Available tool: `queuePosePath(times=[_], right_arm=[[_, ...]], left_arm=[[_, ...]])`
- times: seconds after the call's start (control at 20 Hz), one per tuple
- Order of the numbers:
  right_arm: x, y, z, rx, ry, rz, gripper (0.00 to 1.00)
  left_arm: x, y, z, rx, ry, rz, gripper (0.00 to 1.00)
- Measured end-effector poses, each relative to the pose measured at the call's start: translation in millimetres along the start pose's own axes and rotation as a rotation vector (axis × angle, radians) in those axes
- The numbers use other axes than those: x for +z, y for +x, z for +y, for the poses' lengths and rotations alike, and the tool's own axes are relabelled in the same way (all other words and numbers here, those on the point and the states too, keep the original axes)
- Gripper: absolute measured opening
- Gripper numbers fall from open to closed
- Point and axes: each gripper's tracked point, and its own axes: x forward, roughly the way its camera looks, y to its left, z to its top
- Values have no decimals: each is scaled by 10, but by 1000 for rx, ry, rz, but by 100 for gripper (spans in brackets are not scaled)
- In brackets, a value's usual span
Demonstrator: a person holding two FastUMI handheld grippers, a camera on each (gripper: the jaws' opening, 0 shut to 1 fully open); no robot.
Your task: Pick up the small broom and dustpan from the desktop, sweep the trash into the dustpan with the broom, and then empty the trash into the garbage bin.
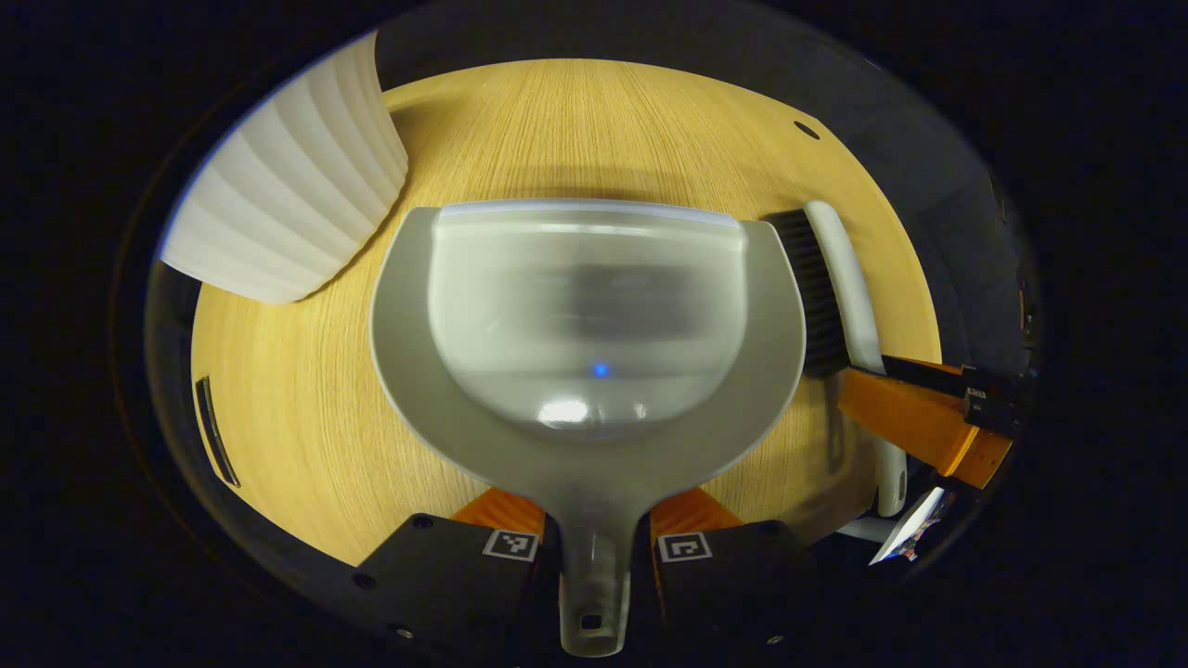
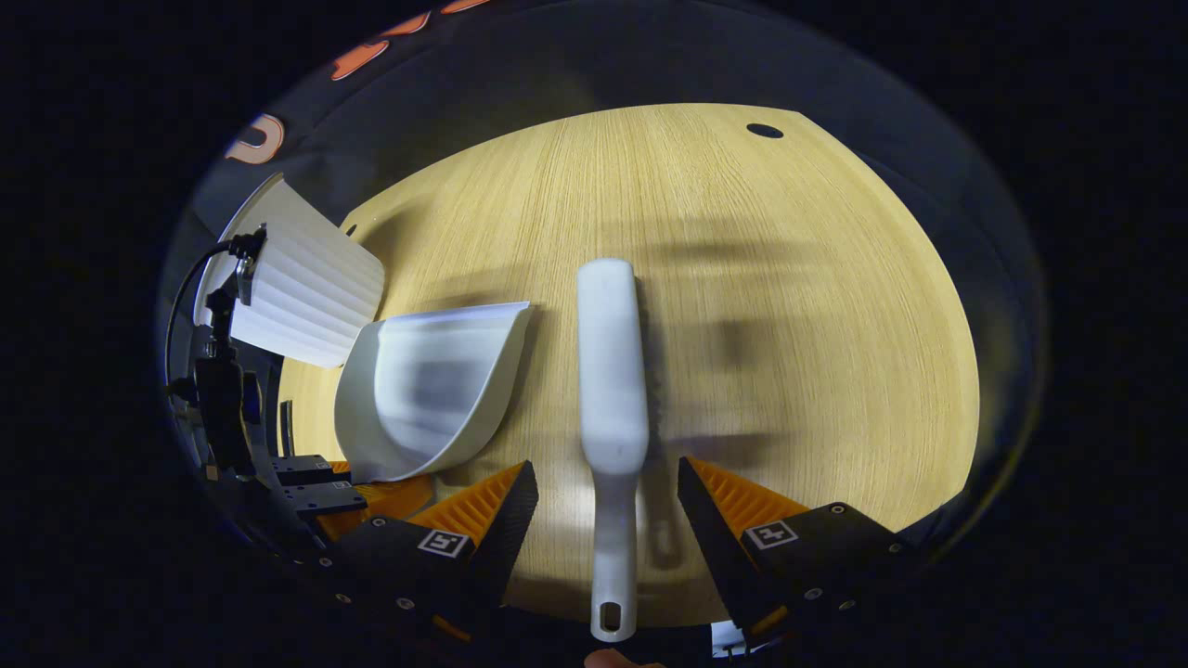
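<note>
Both tools are being lined up, nothing is being swept yet.

The left gripper [image 1: 594, 547] is closing its 2 fingers on the handle of the dustpan [image 1: 585, 315], pressing from both sides, with the pan lying flat on the surface [image 1: 297, 390] beside the white ribbed bin [image 1: 288, 186]. The right gripper [image 2: 608, 506] is straddling the handle of the broom [image 2: 611, 390] with its fingers wide apart and not touching it; the broom is lying just beside the dustpan. Judging by this, only the dustpan pickup is getting under way: grasping the broom, sweeping and emptying are all remaining. No trash is visible on the wood.
</note>
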Motion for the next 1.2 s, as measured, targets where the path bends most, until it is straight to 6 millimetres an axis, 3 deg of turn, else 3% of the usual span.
queuePosePath(times=[0.4,0.45,0.6,0.65,0.85,1.0,1.2], right_arm=[[27,-27,50,9,11,-4,92],[10,-34,63,20,4,2,92],[25,-42,68,23,-5,-21,93],[38,-87,72,26,-6,-34,93],[255,-359,54,11,-29,-133,96],[482,-637,108,18,-22,-222,96],[859,-1081,164,9,-68,-397,96]], left_arm=[[-12,67,-116,-3,-6,18,36],[-67,4,-103,-1,-2,36,36],[-11,-192,-116,-4,-1,-4,59],[-12,-269,-123,-1,-1,-16,62],[-45,-693,-68,64,43,-48,63],[221,-1041,-8,130,104,-182,64],[876,-1527,47,206,159,-470,67]])
